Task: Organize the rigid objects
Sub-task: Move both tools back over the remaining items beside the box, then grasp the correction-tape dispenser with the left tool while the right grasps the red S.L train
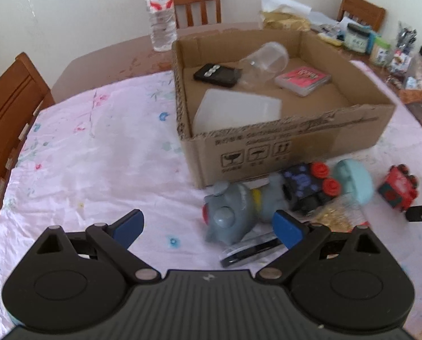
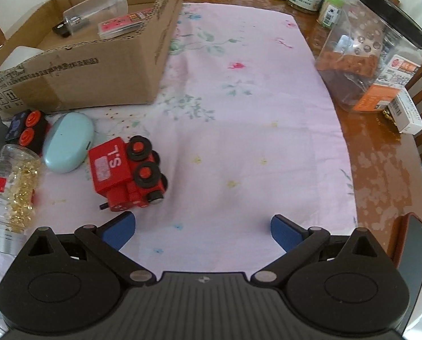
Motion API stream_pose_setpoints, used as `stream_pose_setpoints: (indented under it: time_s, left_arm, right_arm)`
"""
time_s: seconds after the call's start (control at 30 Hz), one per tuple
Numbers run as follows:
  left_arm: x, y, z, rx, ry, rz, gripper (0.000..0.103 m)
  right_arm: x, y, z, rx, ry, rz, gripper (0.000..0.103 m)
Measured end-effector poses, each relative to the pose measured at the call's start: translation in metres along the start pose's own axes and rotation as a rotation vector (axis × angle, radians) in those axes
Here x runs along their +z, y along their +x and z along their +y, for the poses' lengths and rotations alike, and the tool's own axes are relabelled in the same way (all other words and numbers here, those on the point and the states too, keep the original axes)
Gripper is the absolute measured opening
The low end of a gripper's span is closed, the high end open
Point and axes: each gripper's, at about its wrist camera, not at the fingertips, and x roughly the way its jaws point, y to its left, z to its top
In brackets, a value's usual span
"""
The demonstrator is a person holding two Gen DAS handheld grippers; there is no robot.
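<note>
Both grippers have their blue-padded jaws spread wide and hold nothing. The left gripper [image 1: 209, 228] hangs above the pink cloth [image 1: 97, 153], and a grey toy figure [image 1: 233, 212] lies just beside its right finger. The right gripper [image 2: 201, 231] is over the same cloth, with a red toy train [image 2: 125, 170] on its side near its left finger. Further out lie a pale blue case [image 2: 67, 141] and a dark toy car [image 2: 26, 129], close to the cardboard box [image 2: 97, 68], which contains a clear cup [image 1: 264, 61] and a pink card pack [image 1: 303, 79].

Wooden chairs [image 1: 196, 1], cream wall [image 1: 69, 14], daylight.
</note>
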Motion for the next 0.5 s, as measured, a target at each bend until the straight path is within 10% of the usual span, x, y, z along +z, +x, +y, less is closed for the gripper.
stream_pose_setpoints:
  time_s: [0.5]
  left_arm:
    - [-0.031, -0.01, 0.002, -0.049, -0.026, 0.05, 0.101]
  right_arm:
    - [0.0, -0.002, 0.007, 0.046, -0.045, -0.001, 0.103]
